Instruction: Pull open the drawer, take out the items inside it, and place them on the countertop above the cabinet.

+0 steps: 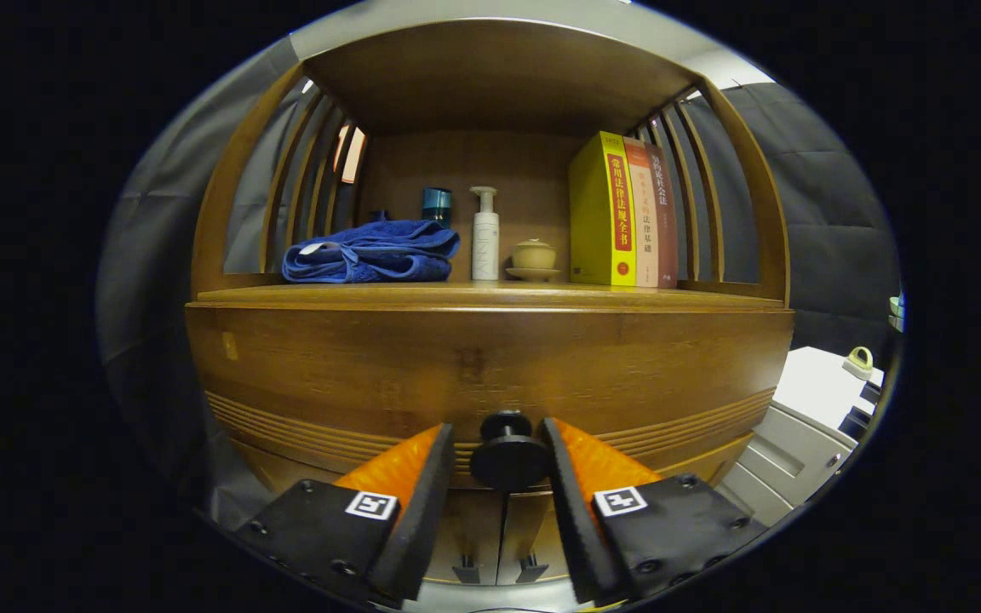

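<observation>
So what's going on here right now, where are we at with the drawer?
The handheld gripper is at the drawer's round black knob, which sits between its fingers; whether they already press on it is unclear. The drawer front looks closed. On the countertop above sit a blue towel, pump bottle, small lidded cup and books.
</observation>
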### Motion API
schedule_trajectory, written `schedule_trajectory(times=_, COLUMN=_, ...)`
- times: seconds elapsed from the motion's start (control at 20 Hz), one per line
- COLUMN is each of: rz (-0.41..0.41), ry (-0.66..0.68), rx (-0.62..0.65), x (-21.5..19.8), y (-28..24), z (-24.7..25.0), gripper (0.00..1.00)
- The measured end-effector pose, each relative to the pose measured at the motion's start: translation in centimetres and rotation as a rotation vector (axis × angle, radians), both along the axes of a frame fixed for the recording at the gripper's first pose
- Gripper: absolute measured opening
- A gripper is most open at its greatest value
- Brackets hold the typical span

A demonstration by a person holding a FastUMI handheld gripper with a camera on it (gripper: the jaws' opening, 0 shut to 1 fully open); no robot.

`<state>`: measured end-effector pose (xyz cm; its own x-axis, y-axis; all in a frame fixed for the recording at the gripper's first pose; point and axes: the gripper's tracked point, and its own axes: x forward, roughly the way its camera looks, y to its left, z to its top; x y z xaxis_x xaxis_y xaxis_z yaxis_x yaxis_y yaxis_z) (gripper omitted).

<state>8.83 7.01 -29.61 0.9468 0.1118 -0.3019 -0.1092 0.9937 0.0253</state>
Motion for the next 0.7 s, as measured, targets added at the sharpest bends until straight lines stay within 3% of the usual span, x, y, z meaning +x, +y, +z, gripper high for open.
schedule_trajectory(times=0.1, rz=0.007, ry=-0.006, rx=0.016, x=0.3, y=0.3, z=0.1, gripper=0.52)
schedule_trajectory(times=0.45, rz=0.006, ry=-0.015, rx=-0.005, x=0.7, y=0.1, z=0.5, gripper=0.40)
schedule_trajectory(times=0.7, rz=0.002, ry=-0.005, rx=0.011, x=-1.4, y=-0.4, z=1.3, gripper=0.40)
